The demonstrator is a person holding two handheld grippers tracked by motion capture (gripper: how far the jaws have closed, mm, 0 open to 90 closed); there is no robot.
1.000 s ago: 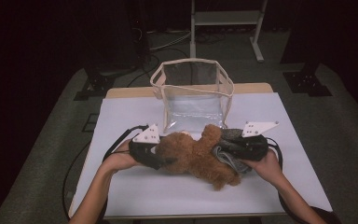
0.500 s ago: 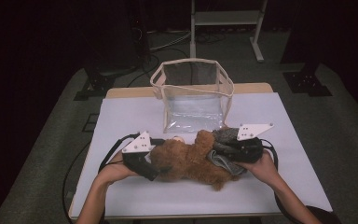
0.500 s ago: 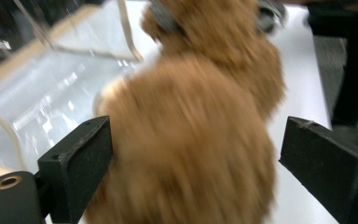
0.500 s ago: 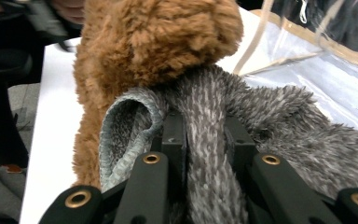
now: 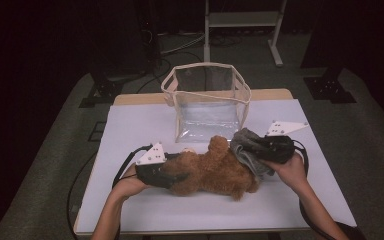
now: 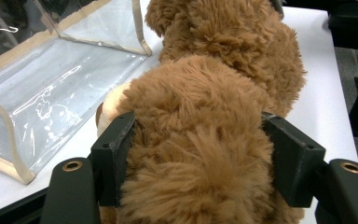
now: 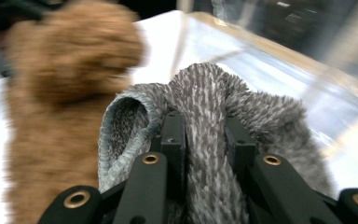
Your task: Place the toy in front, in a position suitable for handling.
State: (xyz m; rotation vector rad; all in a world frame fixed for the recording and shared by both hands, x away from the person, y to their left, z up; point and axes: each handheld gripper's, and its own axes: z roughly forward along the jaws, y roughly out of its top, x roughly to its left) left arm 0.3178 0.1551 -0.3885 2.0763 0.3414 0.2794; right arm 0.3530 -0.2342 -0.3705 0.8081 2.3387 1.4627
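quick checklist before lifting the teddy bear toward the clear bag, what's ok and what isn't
1. Left gripper on the teddy bear: ok. Its jaws have just been closing and now press into the fur on both sides.
2. Right gripper on the grey fuzzy cloth: ok, a fold is pinched between its jaws.
3. Clear bag upright with its top open: ok.
4. Bear clear of the bag: ok, it lies on the table in front of it.
5. Cloth attached to the bear: cannot tell.
6. Bear fits through the opening: cannot tell.
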